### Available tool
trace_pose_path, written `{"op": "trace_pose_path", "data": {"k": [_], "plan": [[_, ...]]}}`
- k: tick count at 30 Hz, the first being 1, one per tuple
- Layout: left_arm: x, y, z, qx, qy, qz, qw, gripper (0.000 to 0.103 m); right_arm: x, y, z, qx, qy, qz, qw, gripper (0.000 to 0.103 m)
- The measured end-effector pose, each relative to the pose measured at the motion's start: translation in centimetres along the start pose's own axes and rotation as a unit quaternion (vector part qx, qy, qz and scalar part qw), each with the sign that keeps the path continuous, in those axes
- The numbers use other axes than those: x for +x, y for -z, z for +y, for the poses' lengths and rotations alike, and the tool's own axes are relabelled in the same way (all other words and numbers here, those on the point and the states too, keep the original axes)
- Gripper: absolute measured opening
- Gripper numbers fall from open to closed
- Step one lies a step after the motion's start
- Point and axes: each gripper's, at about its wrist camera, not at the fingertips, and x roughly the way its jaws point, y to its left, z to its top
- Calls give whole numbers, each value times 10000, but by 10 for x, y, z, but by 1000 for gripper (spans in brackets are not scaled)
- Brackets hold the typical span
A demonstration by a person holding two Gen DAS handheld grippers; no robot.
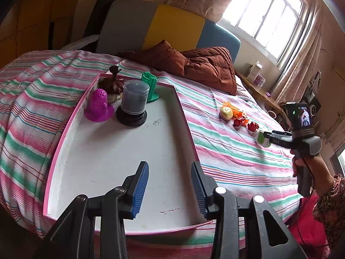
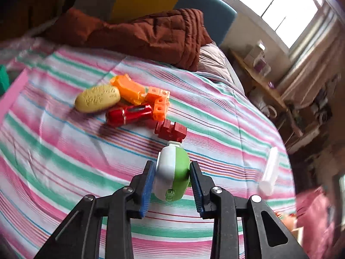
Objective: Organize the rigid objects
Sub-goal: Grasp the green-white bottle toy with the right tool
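Now right gripper clamped on green-white toy above bed; tray lies leftward, under open left gripper.

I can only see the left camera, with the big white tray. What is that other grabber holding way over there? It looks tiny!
Observer: The right gripper is shut on a small white and green gadget, with a clear button near its bottom end.
Child: Is anything else white on the bed near it?
Observer: Yes, a white tube lies on the striped sheet to the right of the gadget. Your view misses it.
Child: What is the yellow thing by the red toys?
Observer: A flat yellow oval with raised letters, too blurred to read. It lies against an orange piece.
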Motion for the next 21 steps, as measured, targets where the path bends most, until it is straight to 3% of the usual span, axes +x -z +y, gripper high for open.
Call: {"op": "trace_pose_path", "data": {"k": [2, 4, 6, 8, 9, 11, 13, 18, 21], "plan": [[0, 1, -1, 22, -9, 15, 10000, 41, -7, 9, 12, -363, -229, -93, 9990, 28], [0, 1, -1, 41, -2, 14, 10000, 41, -17, 12, 11, -143, -889, -232, 9957, 29], [0, 1, -2, 54, -19, -1, 10000, 41, -24, 13, -1, 542, -1721, -315, 9831, 36], [-1, 0, -1, 45, -12, -16, 10000, 41, -31, 19, -22, 1393, -2125, -462, 9661, 54], [-1, 0, -1, 40, -16, -17, 10000, 41, -32, 22, -35, 1822, -2234, -527, 9561, 56], [-1, 1, 0, 30, -38, -16, 10000, 41, -32, 31, -61, 2609, -2211, -625, 9376, 57], [0, 1, 0, 19, -19, -2, 10000, 41, -27, 36, -78, 3053, -1958, -572, 9301, 58], [-1, 1, -1, 42, -14, -8, 10000, 41, -9, 22, -71, 2947, -1851, -222, 9372, 59], [-2, 1, -3, 61, -6, -2, 10000, 41, 10, 9, -52, 2752, -1771, -4, 9449, 68]]}}
